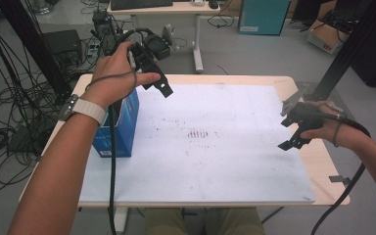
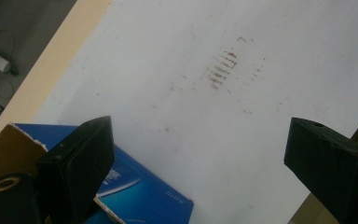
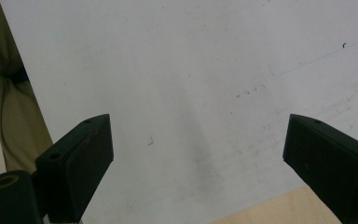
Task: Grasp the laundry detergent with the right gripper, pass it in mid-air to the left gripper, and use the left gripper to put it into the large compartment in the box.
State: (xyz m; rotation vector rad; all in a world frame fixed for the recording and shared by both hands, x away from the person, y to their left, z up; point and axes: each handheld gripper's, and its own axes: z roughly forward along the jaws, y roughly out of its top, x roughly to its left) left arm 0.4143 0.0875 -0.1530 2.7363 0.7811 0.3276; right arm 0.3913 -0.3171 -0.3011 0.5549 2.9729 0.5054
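Your right gripper (image 1: 293, 131) hovers near the right edge of the white sheet (image 1: 215, 147), jaws spread, nothing in them. Blue box (image 1: 122, 127) stands at the sheet's left edge. Your left gripper (image 1: 157, 81) hangs above the box's far end, jaws wide, empty.

A light wooden table (image 1: 318, 161) carries a large white sheet (image 1: 225, 161) over most of its top, marked with dark smudges (image 1: 198, 133) near its middle, and a blue box (image 1: 122, 129) with a torn top stands at the table's left edge.
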